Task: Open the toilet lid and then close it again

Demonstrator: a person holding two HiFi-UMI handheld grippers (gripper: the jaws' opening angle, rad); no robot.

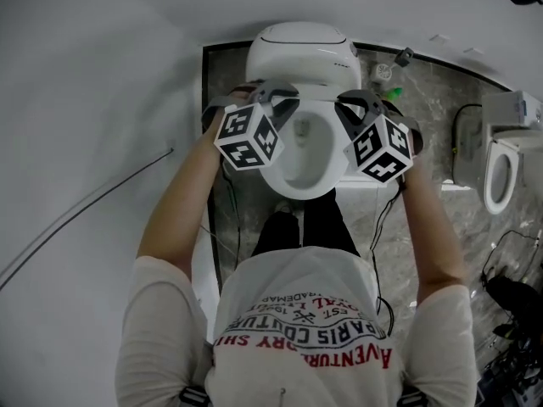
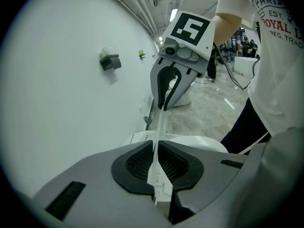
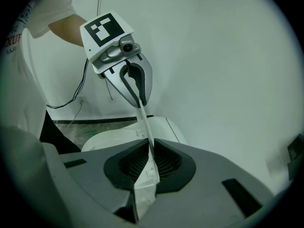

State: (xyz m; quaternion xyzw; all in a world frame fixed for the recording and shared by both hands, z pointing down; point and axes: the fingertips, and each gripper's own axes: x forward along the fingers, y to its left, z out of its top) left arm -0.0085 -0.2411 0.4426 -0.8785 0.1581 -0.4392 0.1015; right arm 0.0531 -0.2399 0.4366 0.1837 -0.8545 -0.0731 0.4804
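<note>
left gripper (image 2: 156,151) pinches the thin white edge of the toilet lid (image 2: 159,127), its dark pads pressed against both faces, as i watch through its own camera. right gripper (image 3: 149,158) clamps the opposite side of the same lid in the same way, jaws drawn in on the plastic. each gripper view shows the lid edge-on, a narrow white strip running from the near jaws across to the other gripper's jaws.

from the head view, the person stands over the toilet bowl (image 1: 293,183) with both arms stretched forward. the marker cubes (image 1: 248,134) sit to either side of the uncovered bowl. the lid is raised off the rim, held between the two grippers just in front of the tank (image 1: 297,47). how steeply it leans i cannot tell.

a white wall (image 1: 85,100) fills the left of the head view. grey marble floor (image 1: 424,100) surrounds the fixture, and a second toilet (image 1: 501,172) stands well apart at the right edge. the person's printed t-shirt (image 1: 305,312) fills the foreground.
</note>
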